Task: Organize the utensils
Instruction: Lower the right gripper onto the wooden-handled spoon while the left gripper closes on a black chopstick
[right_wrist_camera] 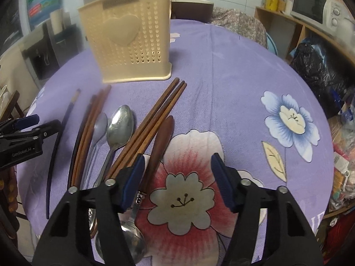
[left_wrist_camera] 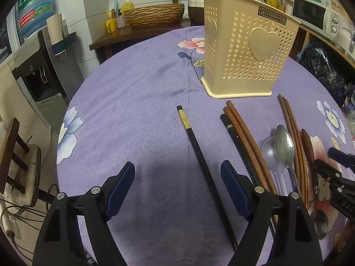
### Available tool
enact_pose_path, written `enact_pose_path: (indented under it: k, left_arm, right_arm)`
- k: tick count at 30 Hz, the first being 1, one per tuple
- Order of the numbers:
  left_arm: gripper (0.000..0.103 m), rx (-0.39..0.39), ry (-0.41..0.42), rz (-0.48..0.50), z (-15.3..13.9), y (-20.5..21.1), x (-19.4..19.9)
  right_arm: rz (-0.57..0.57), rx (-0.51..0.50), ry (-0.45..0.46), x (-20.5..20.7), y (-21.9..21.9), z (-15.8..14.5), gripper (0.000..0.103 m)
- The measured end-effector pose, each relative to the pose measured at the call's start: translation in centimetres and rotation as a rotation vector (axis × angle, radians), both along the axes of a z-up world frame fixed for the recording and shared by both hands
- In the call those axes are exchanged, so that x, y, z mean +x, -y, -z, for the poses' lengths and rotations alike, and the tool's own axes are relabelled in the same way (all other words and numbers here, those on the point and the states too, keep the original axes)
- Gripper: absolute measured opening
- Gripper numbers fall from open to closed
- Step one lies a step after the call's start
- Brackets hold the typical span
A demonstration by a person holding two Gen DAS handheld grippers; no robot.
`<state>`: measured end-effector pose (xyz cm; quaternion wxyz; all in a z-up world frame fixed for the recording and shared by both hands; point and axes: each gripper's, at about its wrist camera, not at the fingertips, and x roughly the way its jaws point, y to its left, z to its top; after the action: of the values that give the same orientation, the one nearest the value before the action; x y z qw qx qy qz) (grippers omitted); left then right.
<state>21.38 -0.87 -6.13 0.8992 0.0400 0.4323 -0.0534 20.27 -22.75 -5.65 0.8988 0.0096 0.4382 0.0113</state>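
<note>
A beige perforated utensil holder (left_wrist_camera: 244,51) (right_wrist_camera: 128,42) stands upright on the purple floral tablecloth (left_wrist_camera: 144,88). My left gripper (left_wrist_camera: 177,168) is open low over the cloth. A black chopstick with a gold band (left_wrist_camera: 195,141) lies between its fingers, near the right pad and untouched. To its right lie brown chopsticks (left_wrist_camera: 244,133), two metal spoons (left_wrist_camera: 284,141) and more brown chopsticks (left_wrist_camera: 290,128). My right gripper (right_wrist_camera: 178,161) is open over the cloth. A wooden-handled spoon (right_wrist_camera: 164,135) lies just inside its left pad. Three brown chopsticks (right_wrist_camera: 159,115) and a steel spoon (right_wrist_camera: 121,126) lie further left.
The table's round edge curves close on both sides. A water dispenser (left_wrist_camera: 37,71) stands to the left, a woven basin (left_wrist_camera: 153,14) behind, and a microwave (right_wrist_camera: 310,6) on a shelf with a black bag (right_wrist_camera: 317,66) to the right. Bare cloth (right_wrist_camera: 244,77) stretches right of the utensils.
</note>
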Motion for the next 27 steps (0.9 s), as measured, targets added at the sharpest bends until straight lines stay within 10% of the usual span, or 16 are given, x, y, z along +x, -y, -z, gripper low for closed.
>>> enact_pose_path:
  k: [16,27]
  left_arm:
    - [0.06,-0.042,-0.057,-0.035,0.8,-0.7,3.5]
    - [0.012,-0.013,-0.062,0.003,0.5,2.1,6.7]
  right_arm:
    - [0.038,0.017,-0.033,3.2,-0.9,0.6,0.031]
    - [0.024,0.045,-0.022,4.4,-0.2,0.4,0.02]
